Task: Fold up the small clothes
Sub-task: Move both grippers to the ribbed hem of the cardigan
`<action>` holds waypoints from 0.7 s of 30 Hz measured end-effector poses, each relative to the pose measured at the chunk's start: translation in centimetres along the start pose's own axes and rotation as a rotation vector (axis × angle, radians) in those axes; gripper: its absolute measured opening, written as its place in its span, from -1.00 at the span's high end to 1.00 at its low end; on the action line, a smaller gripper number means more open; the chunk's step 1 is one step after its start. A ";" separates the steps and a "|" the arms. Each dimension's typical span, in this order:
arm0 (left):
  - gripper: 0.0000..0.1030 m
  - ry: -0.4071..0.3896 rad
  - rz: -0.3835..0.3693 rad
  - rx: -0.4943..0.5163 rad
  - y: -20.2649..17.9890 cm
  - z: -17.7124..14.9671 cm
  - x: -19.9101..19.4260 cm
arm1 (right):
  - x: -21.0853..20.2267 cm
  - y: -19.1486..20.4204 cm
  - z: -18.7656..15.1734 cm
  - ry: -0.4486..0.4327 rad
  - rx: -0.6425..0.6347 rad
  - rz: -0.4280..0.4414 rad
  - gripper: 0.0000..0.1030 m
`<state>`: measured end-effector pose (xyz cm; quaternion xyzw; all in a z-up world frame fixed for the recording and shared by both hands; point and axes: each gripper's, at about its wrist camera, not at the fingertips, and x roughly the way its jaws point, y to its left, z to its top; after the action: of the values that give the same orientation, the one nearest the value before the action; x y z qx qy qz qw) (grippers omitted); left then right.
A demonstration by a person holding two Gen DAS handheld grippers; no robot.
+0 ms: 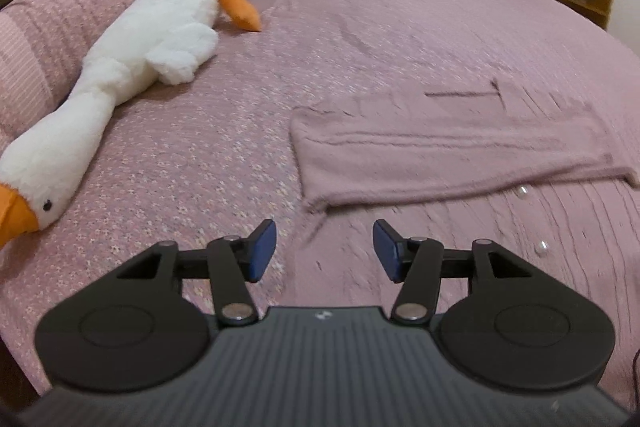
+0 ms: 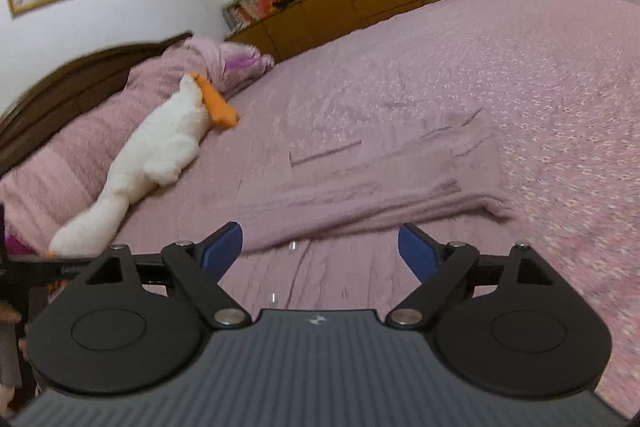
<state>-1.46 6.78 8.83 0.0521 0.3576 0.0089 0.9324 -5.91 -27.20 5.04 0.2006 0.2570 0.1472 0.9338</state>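
On the bed [image 1: 400, 27], blurred pink garment [image 1: 452, 155] lies beyond both released tongs [image 1: 324, 253] [image 2: 320, 253].

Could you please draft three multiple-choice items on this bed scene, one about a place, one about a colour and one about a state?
1. Where does the plush goose lie relative to the folded garment in the left wrist view?
A. To its left, near the pillows
B. On top of it
C. To its right, by the cabinets

2. What colour is the goose's beak?
A. Black
B. Orange
C. Green

3. What is the state of the left gripper and right gripper?
A. Both clamped on the garment
B. One holds the goose
C. Both open and empty

Answers:
1. A, the goose stretches along the pillows, apart from the garment.
2. B, the beak is orange against the white body.
3. C, only bedspread shows between the blue pads of each gripper.
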 end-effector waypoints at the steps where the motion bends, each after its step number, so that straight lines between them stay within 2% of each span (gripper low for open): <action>1: -0.07 0.005 -0.007 0.008 -0.3 -0.3 -0.2 | -0.7 0.3 -0.3 0.017 -0.024 -0.005 -0.75; 10: -0.07 0.074 -0.074 0.046 -1.2 -3.5 -1.8 | -4.4 3.3 -3.3 0.174 -0.247 -0.040 -0.77; 16: -0.09 0.084 -0.137 0.141 -2.5 -5.9 -3.1 | -4.5 4.8 -5.5 0.316 -0.374 -0.044 -0.78; 18: -0.22 0.095 -0.153 0.150 -3.0 -6.5 -3.2 | -4.1 5.3 -6.3 0.363 -0.424 -0.042 -0.78; 21: -0.22 0.105 -0.159 0.169 -3.6 -7.4 -3.2 | -3.5 6.2 -7.6 0.430 -0.511 -0.035 -0.78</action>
<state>-8.85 3.65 5.12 0.1013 0.4084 -0.0922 0.9025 -13.98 -20.78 3.35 -0.0804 0.4062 0.2300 0.8807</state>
